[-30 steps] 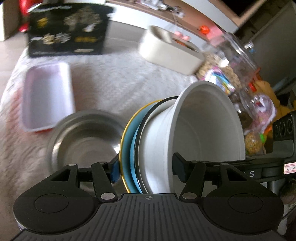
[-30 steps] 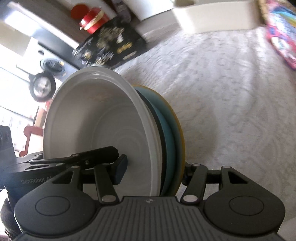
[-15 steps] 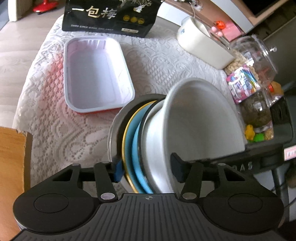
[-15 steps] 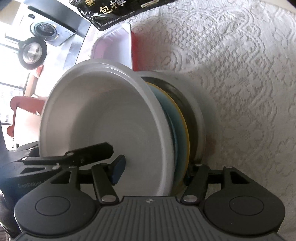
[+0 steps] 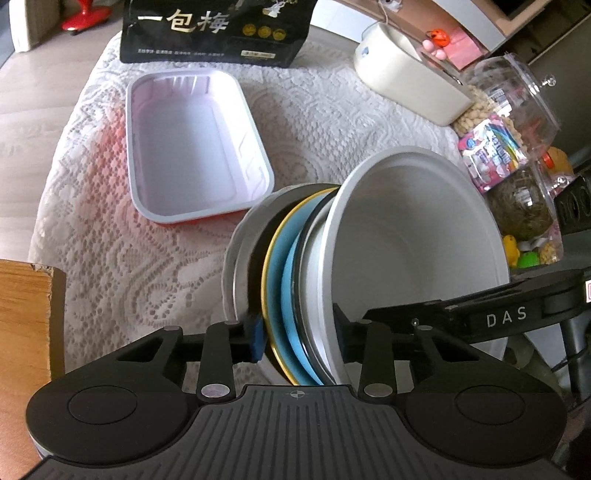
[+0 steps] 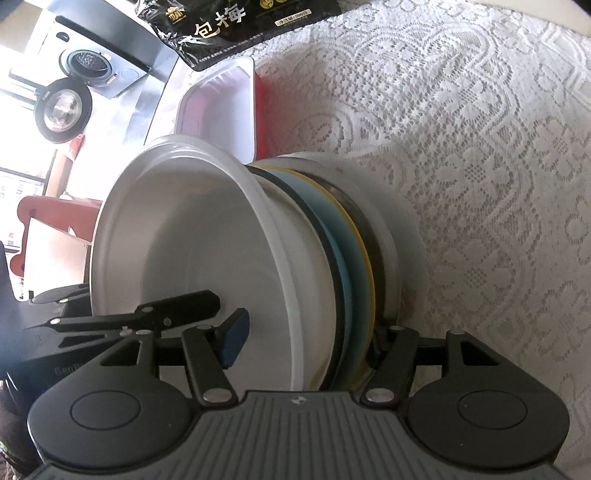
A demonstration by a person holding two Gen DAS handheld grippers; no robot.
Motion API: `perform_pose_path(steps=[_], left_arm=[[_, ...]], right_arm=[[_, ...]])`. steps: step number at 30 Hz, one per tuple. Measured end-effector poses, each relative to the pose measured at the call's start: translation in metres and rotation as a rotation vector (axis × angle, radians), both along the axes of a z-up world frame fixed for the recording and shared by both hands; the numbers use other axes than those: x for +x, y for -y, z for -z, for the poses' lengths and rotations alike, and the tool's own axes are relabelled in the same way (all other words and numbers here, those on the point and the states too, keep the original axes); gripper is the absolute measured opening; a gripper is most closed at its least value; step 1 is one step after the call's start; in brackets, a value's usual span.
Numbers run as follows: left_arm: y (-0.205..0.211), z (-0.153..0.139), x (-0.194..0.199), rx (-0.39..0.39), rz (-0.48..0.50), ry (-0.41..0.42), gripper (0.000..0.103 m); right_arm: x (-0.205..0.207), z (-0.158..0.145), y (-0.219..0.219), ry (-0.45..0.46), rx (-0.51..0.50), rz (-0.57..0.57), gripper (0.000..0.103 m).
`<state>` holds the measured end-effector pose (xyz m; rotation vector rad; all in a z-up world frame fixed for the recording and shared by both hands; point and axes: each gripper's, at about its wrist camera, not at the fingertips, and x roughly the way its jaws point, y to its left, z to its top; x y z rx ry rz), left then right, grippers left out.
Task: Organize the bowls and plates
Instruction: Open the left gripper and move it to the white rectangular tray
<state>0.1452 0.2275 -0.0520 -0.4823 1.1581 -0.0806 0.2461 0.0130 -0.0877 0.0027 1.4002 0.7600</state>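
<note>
Nesting looks nearly done: white bowl (image 5: 413,236) sits on top of a blue plate (image 5: 286,284) with yellow rim, and both rest down in a steel bowl (image 5: 240,266) on the lace tablecloth (image 5: 110,258), just beside a white rectangular tray (image 5: 192,144). Left gripper (image 5: 299,341) straddles the near edge of the stack; its jaws are closing, left pad against the plate's underside and right pad inside the white bowl, seemingly pressing. Right gripper (image 6: 306,339) straddles the opposite edge, with one pad (image 6: 232,341) clear inside the white bowl and the other tucked behind the plate rim, contact not clear. Stack appears seated on the table, so what is left is probably letting go and backing off. Tray is apart from the stack, maybe still to sort. Black snack bag (image 5: 214,29), cream container (image 5: 406,81) and snack jars (image 5: 513,122) ring the table's far side.
</note>
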Motion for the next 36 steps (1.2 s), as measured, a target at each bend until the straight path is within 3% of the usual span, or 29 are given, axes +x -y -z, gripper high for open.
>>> perform_pose_path(steps=[4, 20, 22, 28, 31, 36], left_arm=[[-0.004, -0.003, -0.002, 0.004, 0.007, -0.005, 0.031], [-0.005, -0.014, -0.004, 0.048, 0.029, 0.018, 0.037], [-0.005, -0.020, -0.005, 0.096, 0.022, 0.037, 0.037], [-0.011, -0.031, -0.009, 0.081, 0.003, 0.069, 0.037], [-0.011, -0.037, -0.012, 0.070, 0.005, 0.084, 0.029], [-0.016, -0.061, -0.021, 0.055, -0.008, 0.169, 0.029]], right_arm=[[-0.002, -0.003, 0.001, 0.003, -0.006, 0.004, 0.061], [-0.004, -0.015, 0.003, 0.060, -0.019, -0.001, 0.062], [-0.007, -0.019, 0.001, 0.102, -0.026, -0.011, 0.062], [-0.023, -0.049, -0.004, 0.248, -0.005, -0.061, 0.063], [-0.028, -0.059, -0.005, 0.312, -0.012, -0.070, 0.063], [-0.029, -0.066, 0.001, 0.365, -0.021, -0.059, 0.063]])
